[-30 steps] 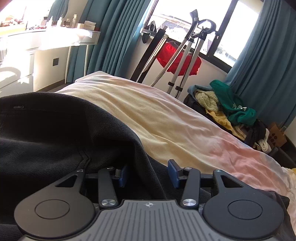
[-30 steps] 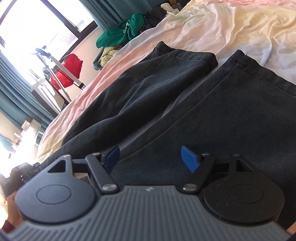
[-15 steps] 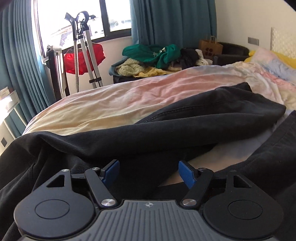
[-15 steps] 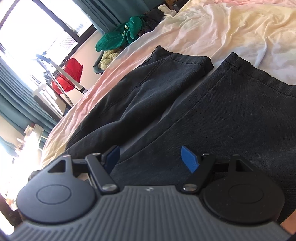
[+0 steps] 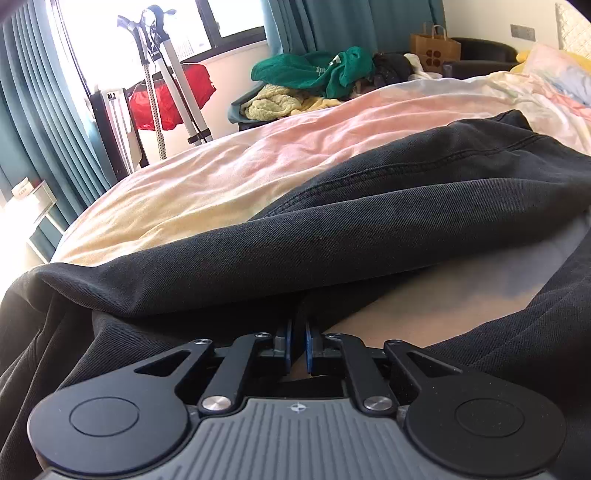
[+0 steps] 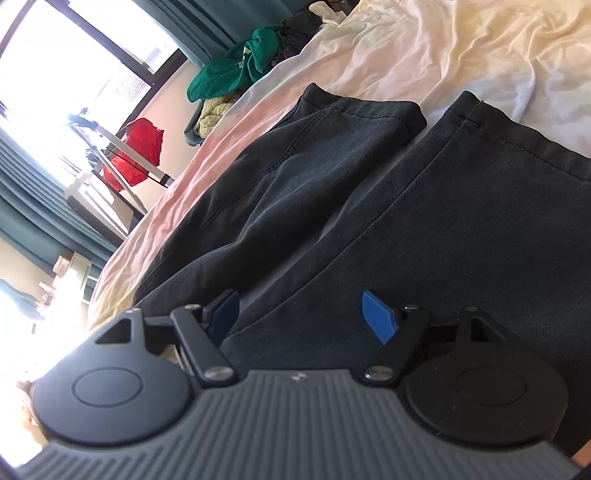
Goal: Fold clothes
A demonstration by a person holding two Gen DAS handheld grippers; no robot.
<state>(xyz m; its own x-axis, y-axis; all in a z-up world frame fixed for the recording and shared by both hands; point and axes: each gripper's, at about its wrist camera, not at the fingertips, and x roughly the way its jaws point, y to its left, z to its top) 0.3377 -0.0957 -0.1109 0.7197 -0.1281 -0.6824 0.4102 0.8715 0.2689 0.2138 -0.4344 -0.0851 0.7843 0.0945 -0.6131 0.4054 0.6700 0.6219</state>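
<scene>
Pale bedsheet (image 5: 229,177) under black trousers (image 6: 461,221); left claw (image 5: 297,345) apparently pinching them, right claw (image 6: 299,314) spread.

We see a bed (image 5: 229,177) covered by a rumpled sheet fading from pale yellow to pink. Behind it, a bright window (image 5: 155,33) floods the room with daylight, framed by teal curtains (image 5: 33,122). A metal stand (image 5: 173,85) carries something red near the glass. A heap of clothes (image 5: 314,81) sits by a brown paper bag (image 5: 436,48) against the white wall (image 5: 480,18).
</scene>
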